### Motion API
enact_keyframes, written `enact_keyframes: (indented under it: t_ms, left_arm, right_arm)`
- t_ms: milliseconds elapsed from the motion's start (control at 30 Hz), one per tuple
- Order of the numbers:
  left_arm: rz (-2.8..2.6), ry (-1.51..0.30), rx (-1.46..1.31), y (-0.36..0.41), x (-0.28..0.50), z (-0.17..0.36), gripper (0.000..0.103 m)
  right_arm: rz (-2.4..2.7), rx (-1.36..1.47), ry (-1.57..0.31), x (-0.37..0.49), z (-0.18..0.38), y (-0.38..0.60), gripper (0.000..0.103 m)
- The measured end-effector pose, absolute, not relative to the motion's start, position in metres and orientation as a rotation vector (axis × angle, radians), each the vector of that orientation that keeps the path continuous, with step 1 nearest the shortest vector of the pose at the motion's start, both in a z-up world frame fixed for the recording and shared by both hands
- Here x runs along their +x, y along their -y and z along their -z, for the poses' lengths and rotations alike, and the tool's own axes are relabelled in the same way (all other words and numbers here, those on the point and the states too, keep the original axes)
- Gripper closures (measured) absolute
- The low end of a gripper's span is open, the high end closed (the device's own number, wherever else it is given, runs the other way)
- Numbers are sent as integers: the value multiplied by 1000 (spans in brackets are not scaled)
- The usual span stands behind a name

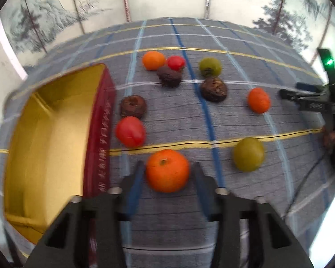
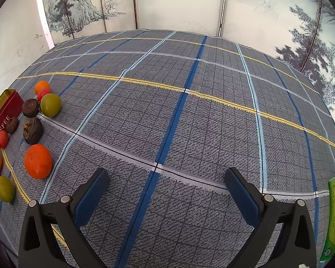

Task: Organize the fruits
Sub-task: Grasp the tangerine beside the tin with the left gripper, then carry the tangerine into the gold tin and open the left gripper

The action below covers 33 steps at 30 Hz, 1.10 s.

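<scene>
— What colours do you see on the table?
— Your cloth (image 2: 167, 116) is grey, checked with blue, white and yellow stripes. The fruits: orange (image 1: 167, 170), red (image 1: 130, 131), green (image 1: 248, 154), dark brown (image 1: 213, 88). The tin (image 1: 47, 143) is gold inside, maroon outside.

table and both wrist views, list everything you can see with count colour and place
oranges: 3, orange; one between the left gripper's pads, one at the far cluster, one toward the right
red fruits: 2, red; one beside the tin, one at the far cluster
green fruits: 2, olive green; one near right, one far
dark fruits: 3, brown-black, wrinkled; mid-table
tin: 1, dark red outside, gold inside; left, nothing seen in it
tablecloth: 1, grey plaid with blue, white, yellow lines
tissue pack: 1, green; right edge
screen: painted landscape panels behind
left gripper: black, blue pads, on the near orange
right gripper: black, blue pads, open over bare cloth
</scene>
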<state>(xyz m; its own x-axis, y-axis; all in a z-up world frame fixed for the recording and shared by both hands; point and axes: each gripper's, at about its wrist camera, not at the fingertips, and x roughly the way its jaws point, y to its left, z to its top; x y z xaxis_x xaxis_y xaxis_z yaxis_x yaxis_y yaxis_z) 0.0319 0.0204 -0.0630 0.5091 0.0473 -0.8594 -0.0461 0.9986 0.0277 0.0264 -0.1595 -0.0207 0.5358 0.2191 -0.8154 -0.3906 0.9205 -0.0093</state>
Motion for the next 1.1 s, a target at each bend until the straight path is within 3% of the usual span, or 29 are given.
enact_keyframes:
  t_ms: [1100]
  left_arm:
    - [-146,-899,135,-45,12,5,63]
  right_arm:
    - [-342,-188,-941,28,21,163,0]
